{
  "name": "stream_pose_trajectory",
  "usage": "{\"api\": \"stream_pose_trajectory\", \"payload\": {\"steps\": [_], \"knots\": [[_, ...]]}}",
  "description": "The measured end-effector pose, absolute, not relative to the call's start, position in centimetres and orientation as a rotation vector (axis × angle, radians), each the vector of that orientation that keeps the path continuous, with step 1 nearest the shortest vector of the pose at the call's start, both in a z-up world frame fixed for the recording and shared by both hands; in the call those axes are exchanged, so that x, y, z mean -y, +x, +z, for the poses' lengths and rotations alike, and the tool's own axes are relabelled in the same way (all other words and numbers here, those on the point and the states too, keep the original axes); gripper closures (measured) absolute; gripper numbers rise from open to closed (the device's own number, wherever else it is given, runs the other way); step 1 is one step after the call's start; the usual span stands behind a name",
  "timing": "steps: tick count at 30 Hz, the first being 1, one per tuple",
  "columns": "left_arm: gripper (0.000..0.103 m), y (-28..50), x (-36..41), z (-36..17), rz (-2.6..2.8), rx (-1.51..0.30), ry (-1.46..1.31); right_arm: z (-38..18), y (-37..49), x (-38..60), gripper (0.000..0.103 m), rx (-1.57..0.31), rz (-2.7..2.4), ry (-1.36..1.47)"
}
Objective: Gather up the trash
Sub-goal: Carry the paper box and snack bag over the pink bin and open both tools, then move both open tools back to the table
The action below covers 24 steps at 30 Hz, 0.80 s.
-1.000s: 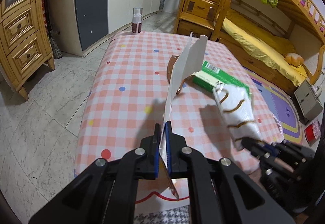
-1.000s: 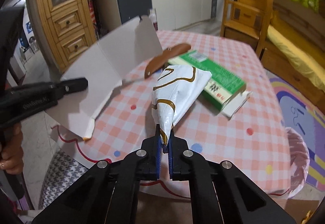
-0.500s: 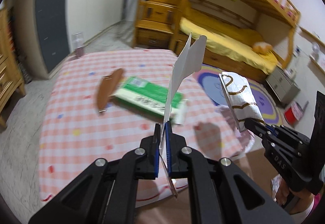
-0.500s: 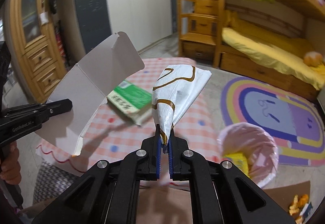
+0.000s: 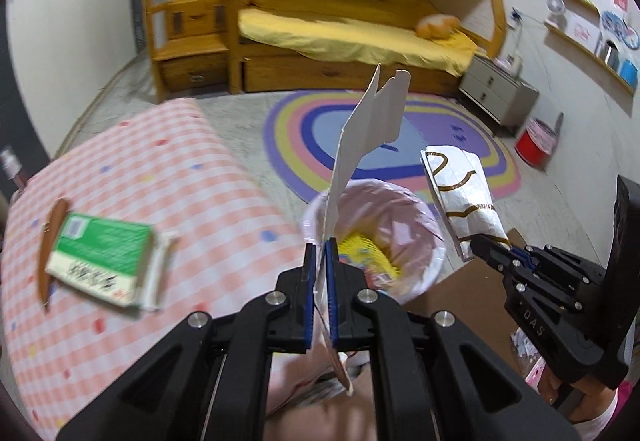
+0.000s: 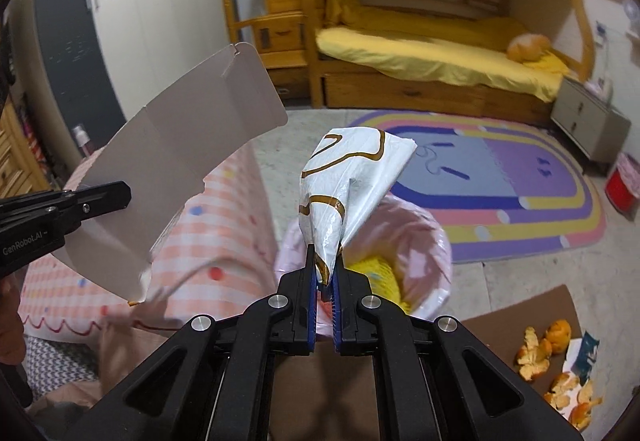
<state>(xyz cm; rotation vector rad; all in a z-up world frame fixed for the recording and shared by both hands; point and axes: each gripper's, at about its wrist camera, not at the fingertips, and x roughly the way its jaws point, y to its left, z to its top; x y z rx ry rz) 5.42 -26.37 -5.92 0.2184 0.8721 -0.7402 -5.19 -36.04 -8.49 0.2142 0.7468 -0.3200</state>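
Left wrist view shows the left gripper (image 5: 320, 261) clenched on a flat piece of white cardboard (image 5: 370, 125), which stands up from the jaws. The right gripper (image 6: 325, 277) is clenched on the corner of a white plastic wrapper (image 6: 352, 185) with brown lines. Both pieces of trash hang in the air, and behind them in both views is the bin (image 5: 434, 261) with a pink bag inside. It stands on the floor just beside the table (image 5: 168, 177). Some yellow trash already lies in it.

I judge that the step in hand is the carry to the bin, and it is almost finished. The next move calls for bringing each gripper over the open mouth of the bin and then releasing the jaws, so that the piece falls inside. The cardboard is tall and stiff, so it may catch on the rim if it is let go too far to the side. The wrapper is light and may drift.

More trash waits: a green box (image 5: 100, 257) on the table, and orange peels (image 6: 548, 361) on the floor.
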Motion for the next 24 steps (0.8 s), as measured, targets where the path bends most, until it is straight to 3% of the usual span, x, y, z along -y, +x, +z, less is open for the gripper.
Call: {"api": "stream_pose_trajectory", "payload": {"steps": [11, 12, 13, 15, 18, 24], "knots": [[0.098, 7.5, 34.6, -8.9, -0.831, -0.921, 0.248, -13.4, -4.0, 41.2, 0.097, -0.851, -0.380, 0.297], [0.089, 7.8, 34.9, -9.0, -0.830, -0.921, 0.244, -13.8, -3.8, 41.4, 0.096, -0.857, -0.380, 0.300], [0.068, 8.0, 35.0, -8.9, -0.834, -0.923, 0.238, -14.2, -3.4, 41.7, 0.092, -0.863, -0.379, 0.306], [0.045, 8.4, 34.5, -8.5, -0.812, -0.902, 0.220, -15.2, -2.6, 42.3, 0.088, -0.879, -0.369, 0.317], [0.044, 8.8, 33.0, -8.0, -0.777, -0.889, 0.206, -16.7, -1.3, 42.9, 0.048, -0.925, -0.355, 0.331], [0.039, 8.9, 28.4, -7.1, -0.659, -0.854, 0.209, -14.4, -3.1, 43.1, 0.045, -0.889, -0.397, 0.356]]}}
